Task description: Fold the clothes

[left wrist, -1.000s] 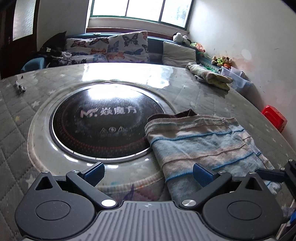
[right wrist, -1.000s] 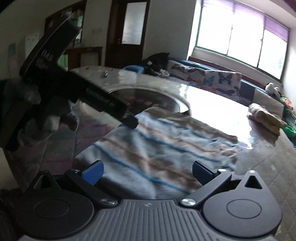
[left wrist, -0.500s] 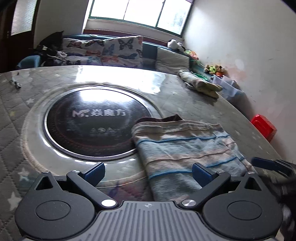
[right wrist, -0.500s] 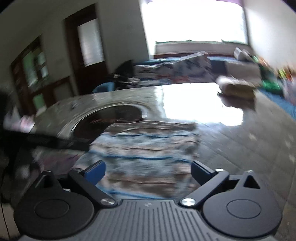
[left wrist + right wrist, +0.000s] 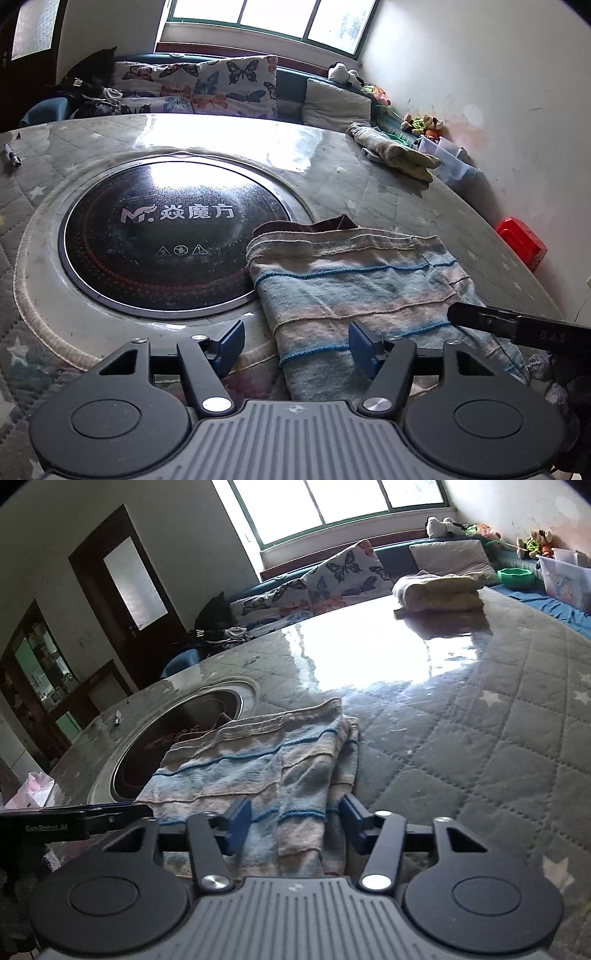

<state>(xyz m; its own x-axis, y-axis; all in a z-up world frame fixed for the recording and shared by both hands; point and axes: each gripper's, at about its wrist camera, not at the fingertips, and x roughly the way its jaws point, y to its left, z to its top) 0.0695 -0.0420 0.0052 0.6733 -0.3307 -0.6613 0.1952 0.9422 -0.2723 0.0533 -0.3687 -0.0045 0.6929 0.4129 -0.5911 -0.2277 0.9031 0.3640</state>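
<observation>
A striped blue, pink and cream cloth [image 5: 362,280] lies folded flat on the round quilted table, its far edge over the rim of the black cooktop disc [image 5: 166,236]. It also shows in the right wrist view [image 5: 266,771]. My left gripper [image 5: 296,347] is open, low over the cloth's near left edge. My right gripper [image 5: 295,825] is open, its blue pads straddling the cloth's near right part. The right gripper's finger [image 5: 517,325] enters the left wrist view from the right, and the left gripper's finger [image 5: 74,821] shows at the left of the right wrist view.
A second folded cloth [image 5: 391,151] lies at the table's far right edge, seen too in the right wrist view [image 5: 439,590]. A small metal object [image 5: 13,157] lies far left. A sofa with butterfly cushions [image 5: 207,88], a red box [image 5: 521,242] and plastic bins [image 5: 561,576] surround the table.
Both grippers have narrowed their opening and come in low at the cloth's near edge. The right gripper swung from the left to face the cloth's right part.
</observation>
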